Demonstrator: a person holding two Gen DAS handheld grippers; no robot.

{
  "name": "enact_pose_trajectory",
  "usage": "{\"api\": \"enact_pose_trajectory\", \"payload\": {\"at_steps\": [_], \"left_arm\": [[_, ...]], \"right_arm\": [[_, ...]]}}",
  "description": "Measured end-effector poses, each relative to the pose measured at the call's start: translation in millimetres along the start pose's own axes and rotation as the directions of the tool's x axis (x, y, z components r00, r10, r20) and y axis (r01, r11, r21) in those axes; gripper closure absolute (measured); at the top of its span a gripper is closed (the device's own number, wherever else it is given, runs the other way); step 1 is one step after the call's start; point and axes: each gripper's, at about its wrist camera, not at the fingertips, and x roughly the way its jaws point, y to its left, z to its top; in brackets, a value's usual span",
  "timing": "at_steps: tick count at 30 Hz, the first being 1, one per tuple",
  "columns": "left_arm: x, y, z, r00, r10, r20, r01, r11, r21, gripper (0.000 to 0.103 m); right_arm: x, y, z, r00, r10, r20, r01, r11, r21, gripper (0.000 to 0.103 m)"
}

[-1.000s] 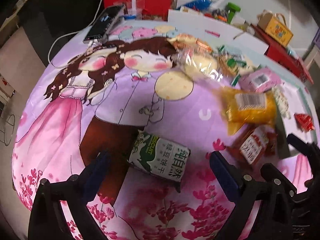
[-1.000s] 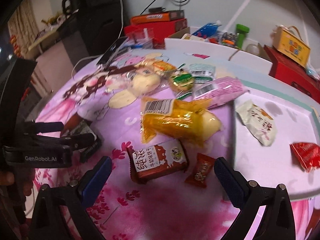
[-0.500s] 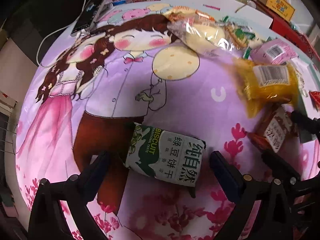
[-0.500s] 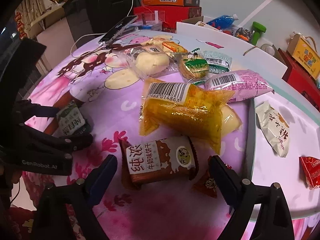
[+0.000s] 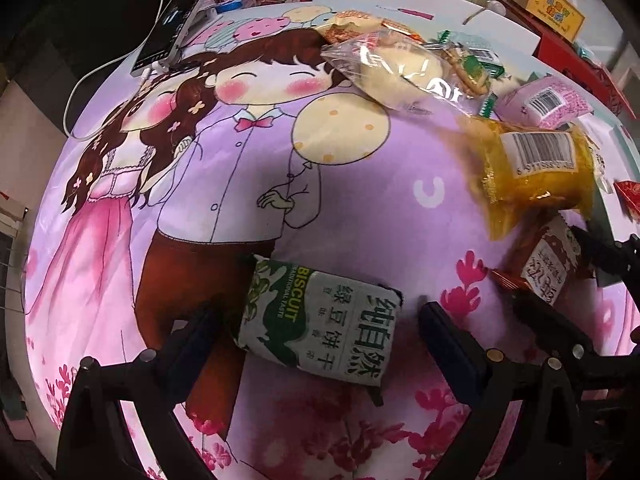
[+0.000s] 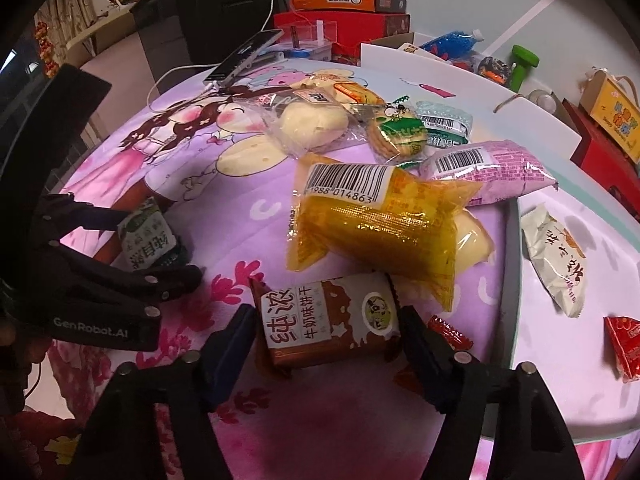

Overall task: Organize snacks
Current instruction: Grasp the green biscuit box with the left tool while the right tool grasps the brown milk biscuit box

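Both grippers lowered: left gripper (image 5: pixel 320 332) spread around green biscuit pack (image 5: pixel 320 328); right gripper (image 6: pixel 328 336) spread, straddling brown pack (image 6: pixel 326 330).

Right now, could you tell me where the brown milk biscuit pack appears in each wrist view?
Left wrist: brown milk biscuit pack at the far right edge, below the yellow bag.
Right wrist: lower centre, between the open right gripper fingers.
Shared landmark: the yellow bag.

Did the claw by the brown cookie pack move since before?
Yes. The right gripper has moved forward and down toward the brown biscuit pack, which lies where it was under the yellow bag. Its open fingers now straddle the pack.
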Motion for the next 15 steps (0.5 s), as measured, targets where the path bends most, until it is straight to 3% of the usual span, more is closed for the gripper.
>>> {"api": "enact_pose_trajectory", "payload": {"at_steps": [2, 5, 15], "left_arm": [[-3.7, -0.2, -0.6, 1.000, 0.009, 0.006, -0.009, 1.000, 0.000, 0.023], [-11.2, -5.3, -1.3, 1.000, -0.008, 0.008, 0.008, 1.000, -0.008, 0.028], [-26.1, -2.9, -1.1, 0.999, -0.010, 0.045, 0.011, 1.000, -0.016, 0.032]], "right_arm": [[-1.1, -1.0, -0.2, 1.000, 0.006, 0.000, -0.006, 1.000, 0.009, 0.032], [-1.4, -3.2, 0.1, 1.000, 0.013, -0.001, -0.013, 1.000, 0.023, 0.033], [-11.0, -2.8, -0.4, 1.000, 0.020, 0.022, -0.020, 1.000, 0.021, 0.035]]}}
